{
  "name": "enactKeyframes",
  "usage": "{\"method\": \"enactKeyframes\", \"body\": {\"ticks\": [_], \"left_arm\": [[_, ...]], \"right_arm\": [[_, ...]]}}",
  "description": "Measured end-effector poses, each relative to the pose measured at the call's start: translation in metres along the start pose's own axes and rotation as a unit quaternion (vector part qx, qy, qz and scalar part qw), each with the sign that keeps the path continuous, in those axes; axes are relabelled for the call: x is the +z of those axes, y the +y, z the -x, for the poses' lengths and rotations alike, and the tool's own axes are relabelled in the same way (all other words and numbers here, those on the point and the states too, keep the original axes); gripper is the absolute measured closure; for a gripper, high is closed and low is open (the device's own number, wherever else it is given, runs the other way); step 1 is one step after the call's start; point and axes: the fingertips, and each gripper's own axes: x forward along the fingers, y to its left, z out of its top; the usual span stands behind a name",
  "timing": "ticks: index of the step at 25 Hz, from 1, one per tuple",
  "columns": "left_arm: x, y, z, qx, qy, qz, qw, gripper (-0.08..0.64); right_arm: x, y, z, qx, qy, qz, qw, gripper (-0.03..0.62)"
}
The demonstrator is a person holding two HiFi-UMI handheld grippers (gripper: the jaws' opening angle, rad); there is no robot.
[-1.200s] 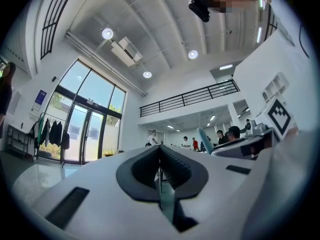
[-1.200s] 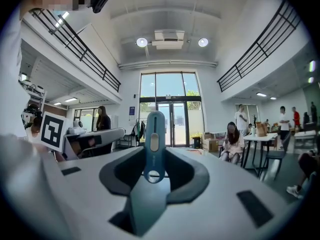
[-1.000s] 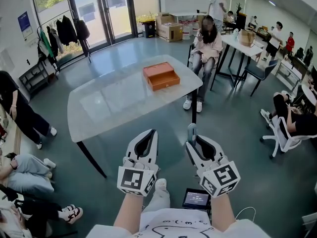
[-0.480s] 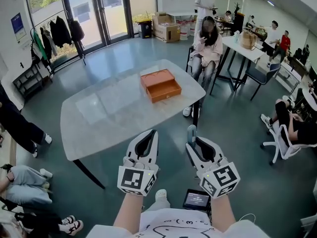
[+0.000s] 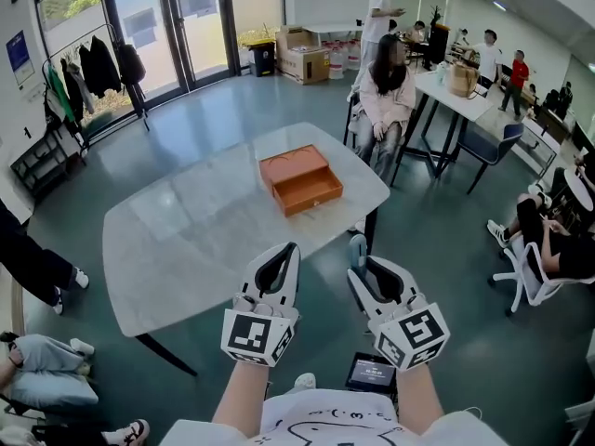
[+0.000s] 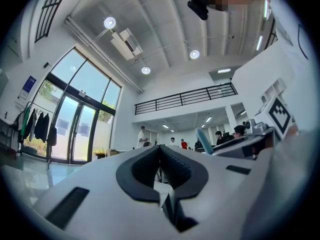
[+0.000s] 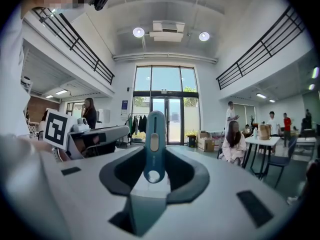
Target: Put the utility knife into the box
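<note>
One large pale tabletop [image 5: 186, 240] with rounded corners is seen ahead on a grey-green floor [image 5: 465, 249], and the middle of the head view is filled by it. On its far right part an orange box [image 5: 302, 182] is set; it appears open, with the lid part laid flat behind the tray part. A seated person [image 5: 386, 96] is seen just beyond the far edge.

Two bare forearms are stretched forward from the bottom of the head view, side by side and near each other, the left forearm [image 5: 244, 398] and the right forearm [image 5: 416, 400] held almost parallel. Both tools are carried in the air near the closer edge of the tabletop, pointed roughly level toward it, with the marker cubes turned toward the camera.

The left hand-held gripper [image 5: 286, 249] is held with its jaws brought together so that the tips meet, and nothing is seen between them. The right hand-held gripper [image 5: 367, 269] is held with its jaws partly apart and closed on a blue utility knife [image 5: 358, 249]. The knife is gripped by its lower part and stands out past the jaw tips; a grey slider and a round hole are shown on it in the right gripper view. The knife is well apart from the box and is not in it.
</note>
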Motion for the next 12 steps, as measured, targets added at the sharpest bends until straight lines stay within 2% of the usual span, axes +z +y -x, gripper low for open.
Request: {"method": "enactKeyframes", "body": {"ticks": [12], "left_arm": [[-0.025,0.022,-0.036,-0.005,0.004,0.011,0.9999,0.545]], "right_arm": [[-0.013,-0.025,-0.038,-0.002,0.011,0.003,1.000,0.462]]}}
